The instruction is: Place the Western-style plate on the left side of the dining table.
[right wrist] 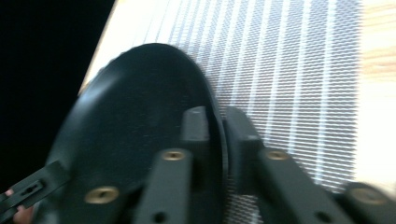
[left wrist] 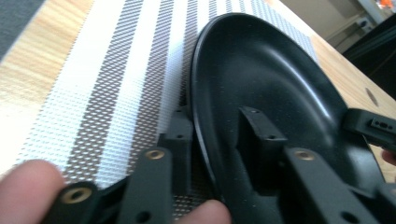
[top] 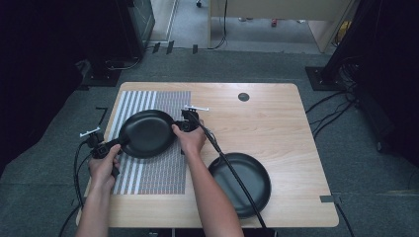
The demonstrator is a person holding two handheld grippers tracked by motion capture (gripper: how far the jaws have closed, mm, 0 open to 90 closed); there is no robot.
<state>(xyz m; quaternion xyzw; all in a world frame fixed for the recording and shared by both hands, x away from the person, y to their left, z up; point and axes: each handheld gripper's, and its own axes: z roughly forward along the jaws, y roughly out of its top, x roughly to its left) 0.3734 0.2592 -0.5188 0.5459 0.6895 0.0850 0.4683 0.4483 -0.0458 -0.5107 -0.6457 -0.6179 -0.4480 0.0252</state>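
One plate point(top: 146, 133) over mat point(top: 163, 173), another point(top: 247, 182) right.

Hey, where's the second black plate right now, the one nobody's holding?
In the high view, the free black plate lies on bare wood at the table's near right, right of the striped mat, under the right claw's cable.

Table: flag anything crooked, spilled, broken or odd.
Nothing spilled or broken. One black plate is gripped at opposite rims by the left gripper and right gripper over the striped mat. A second plate lies flat on the table.
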